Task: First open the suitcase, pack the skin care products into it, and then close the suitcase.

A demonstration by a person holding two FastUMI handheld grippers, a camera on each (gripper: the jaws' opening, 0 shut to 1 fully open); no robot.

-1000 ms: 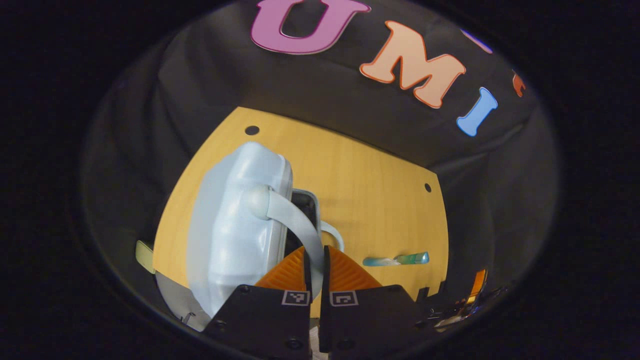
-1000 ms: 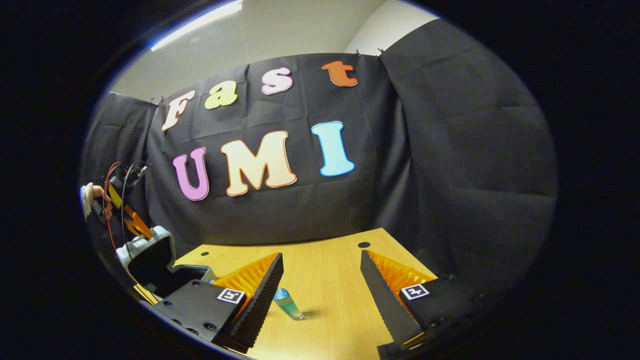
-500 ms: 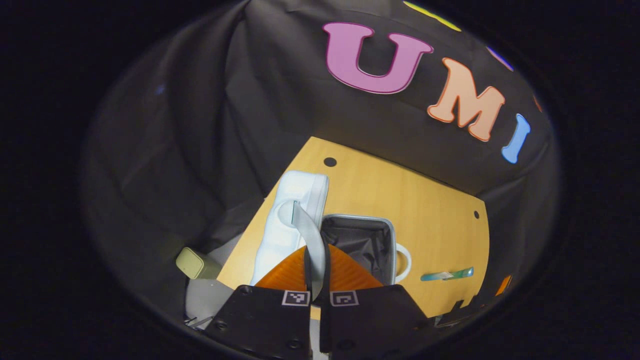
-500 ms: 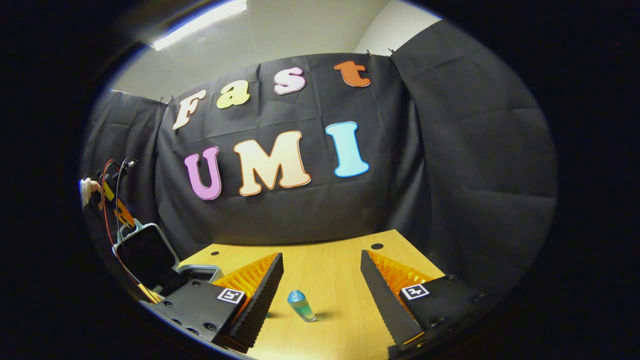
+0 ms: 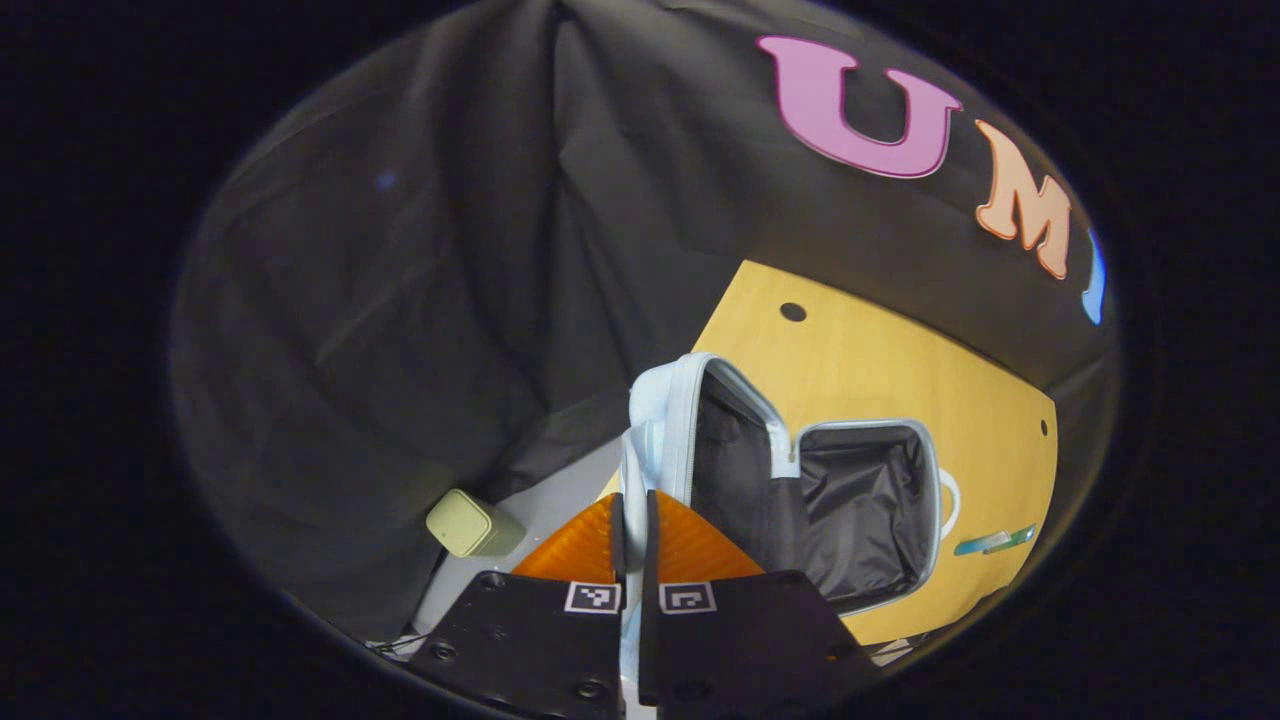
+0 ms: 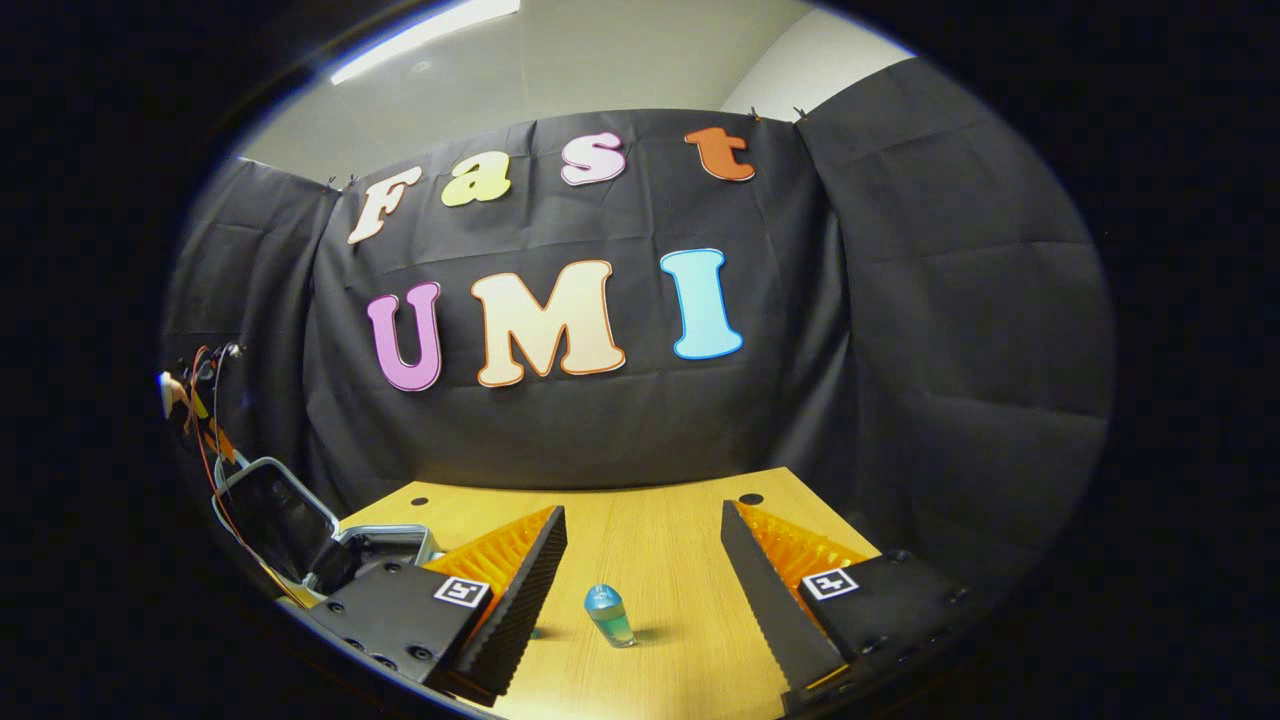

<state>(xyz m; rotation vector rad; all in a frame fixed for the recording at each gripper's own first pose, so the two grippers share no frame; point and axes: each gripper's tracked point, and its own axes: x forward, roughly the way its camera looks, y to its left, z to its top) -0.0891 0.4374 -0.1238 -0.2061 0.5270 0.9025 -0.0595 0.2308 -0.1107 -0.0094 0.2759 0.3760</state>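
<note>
The pale blue hard-shell suitcase point(image 5: 790, 480) lies open at the wooden worktop's point(image 5: 860, 350) left edge, lid raised. The left gripper point(image 5: 632, 520) is pinched tight on the lid's grey strap point(image 5: 627, 470); lower it gently. The right gripper point(image 6: 640, 560) hovers agape, empty, over the small blue-green bottle point(image 6: 610, 615).

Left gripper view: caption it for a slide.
Left gripper shut on the strap of the suitcase lid, holding the suitcase open.

left gripper view steeply down, near suitcase point(image 5: 860, 510); right gripper view level, farther; both share it
</note>
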